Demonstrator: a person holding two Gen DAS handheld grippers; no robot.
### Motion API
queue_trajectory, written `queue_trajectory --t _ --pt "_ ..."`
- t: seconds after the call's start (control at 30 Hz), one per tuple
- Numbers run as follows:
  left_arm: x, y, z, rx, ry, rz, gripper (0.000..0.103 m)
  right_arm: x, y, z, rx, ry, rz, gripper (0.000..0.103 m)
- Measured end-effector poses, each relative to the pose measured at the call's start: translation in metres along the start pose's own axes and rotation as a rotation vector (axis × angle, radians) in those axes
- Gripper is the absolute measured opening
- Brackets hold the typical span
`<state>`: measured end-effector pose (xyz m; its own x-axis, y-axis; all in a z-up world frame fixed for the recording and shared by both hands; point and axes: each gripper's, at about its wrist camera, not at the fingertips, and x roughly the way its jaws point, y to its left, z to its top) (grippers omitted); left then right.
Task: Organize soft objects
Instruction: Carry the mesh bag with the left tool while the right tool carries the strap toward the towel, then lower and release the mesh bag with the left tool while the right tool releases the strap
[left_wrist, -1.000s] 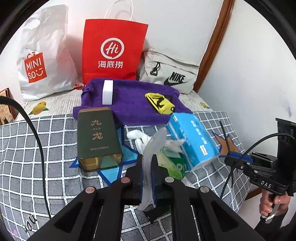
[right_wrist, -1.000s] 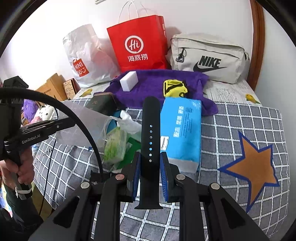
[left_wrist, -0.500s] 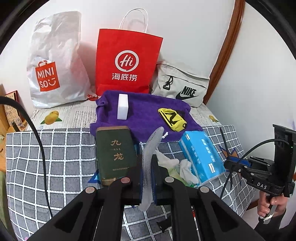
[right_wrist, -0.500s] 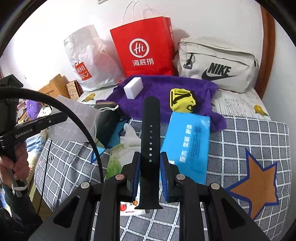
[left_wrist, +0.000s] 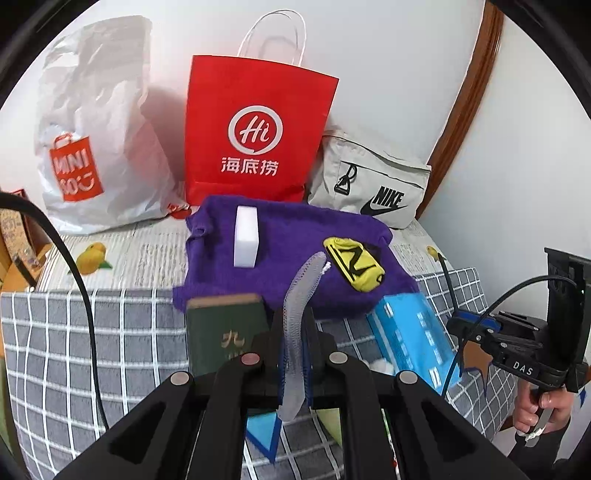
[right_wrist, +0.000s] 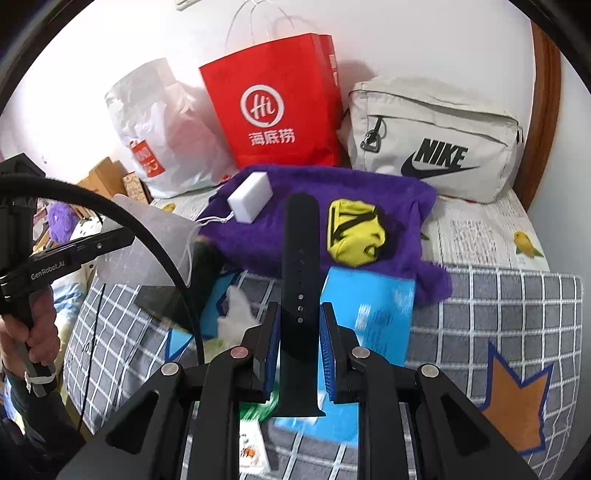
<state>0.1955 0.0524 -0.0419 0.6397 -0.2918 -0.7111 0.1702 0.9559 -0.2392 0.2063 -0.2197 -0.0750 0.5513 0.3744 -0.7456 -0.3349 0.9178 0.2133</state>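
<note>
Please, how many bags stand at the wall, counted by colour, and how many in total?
Red bag: 1
White plastic bag: 1
Grey Nike bag: 1
Total: 3

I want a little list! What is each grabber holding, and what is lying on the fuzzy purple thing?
Left gripper: jaws shut on a see-through mesh drawstring pouch
Right gripper: jaws shut on a black rubber watch strap
On the fuzzy purple towel: a white sponge block and a small yellow pouch with black straps
Behind the towel: a red paper bag, a white plastic bag, a beige Nike bag
In front of the towel: a blue tissue pack
</note>
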Motion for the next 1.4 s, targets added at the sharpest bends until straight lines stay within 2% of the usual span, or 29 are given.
queue_trajectory --t 0.17,0.3,0.43,0.7,1.0,1.13,1.4 --pt "0.018 -0.002 0.024 0.012 0.010 -0.016 0.008 0.017 -0.013 0.032 0.013 0.002 0.006 0.021" --pt "0.036 -0.003 0.044 0.031 0.018 0.012 0.008 0.032 -0.025 0.053 0.015 0.010 -0.018 0.021" --pt "0.055 -0.001 0.060 0.031 0.025 0.008 0.008 0.052 -0.042 0.073 0.022 0.031 -0.044 0.021" --pt "0.095 -0.001 0.077 0.030 0.074 0.002 0.008 0.097 -0.073 0.105 0.034 0.092 -0.085 0.021" --pt "0.129 0.001 0.093 0.028 0.109 0.003 0.008 0.134 -0.092 0.114 0.043 0.154 -0.107 0.021" --pt "0.142 -0.001 0.097 0.027 0.127 -0.018 0.008 0.148 -0.093 0.114 0.041 0.187 -0.111 0.021" --pt "0.180 0.002 0.093 0.010 0.207 -0.013 0.008 0.174 -0.097 0.110 0.054 0.242 -0.101 0.021"
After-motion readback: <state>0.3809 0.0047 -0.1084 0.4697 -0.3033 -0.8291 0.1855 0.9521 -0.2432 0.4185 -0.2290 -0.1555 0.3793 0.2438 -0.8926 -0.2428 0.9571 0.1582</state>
